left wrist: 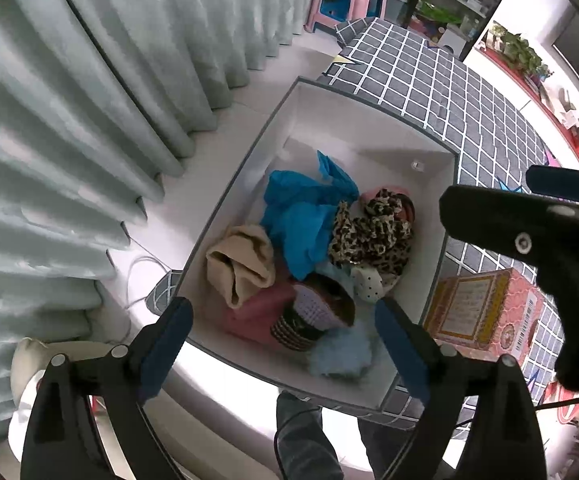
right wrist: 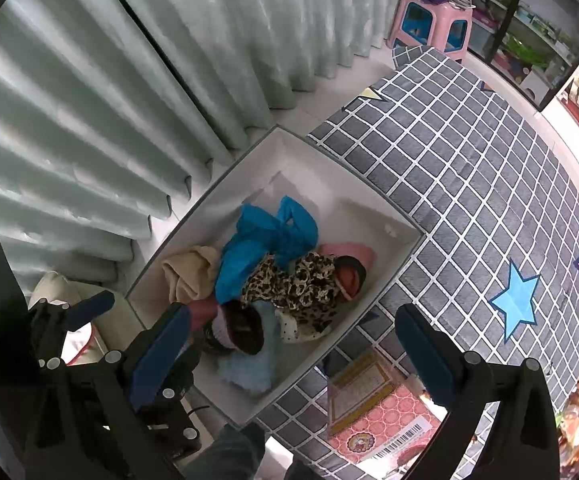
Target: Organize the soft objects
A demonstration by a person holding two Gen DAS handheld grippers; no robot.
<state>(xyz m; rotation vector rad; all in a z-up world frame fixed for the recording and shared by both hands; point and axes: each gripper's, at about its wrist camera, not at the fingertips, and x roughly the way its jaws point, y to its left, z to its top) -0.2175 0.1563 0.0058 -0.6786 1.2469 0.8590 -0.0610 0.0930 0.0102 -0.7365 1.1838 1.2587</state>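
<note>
Soft objects heaped inside white storage box (left wrist: pixel 369 120) on grid-patterned bed (left wrist: pixel 449 92): blue cloth (left wrist: pixel 305 216), beige knit (left wrist: pixel 241 268), leopard-print scarf (left wrist: pixel 369 232), pink item (left wrist: pixel 249 316), fuzzy light-blue piece (left wrist: pixel 341 352). Box long axis slanted away toward curtain (left wrist: pixel 89 120). Pink printed carton (left wrist: pixel 485 312) just beside box. Left tongs (left wrist: pixel 285 344) spread wide, empty, above near rim. Right tongs (right wrist: pixel 293 356) likewise wide, empty, over box corner.

Home bedroom, checked bedspread (right wrist: pixel 469 168), curtains (right wrist: pixel 149 100), pink stool (right wrist: pixel 429 24)
</note>
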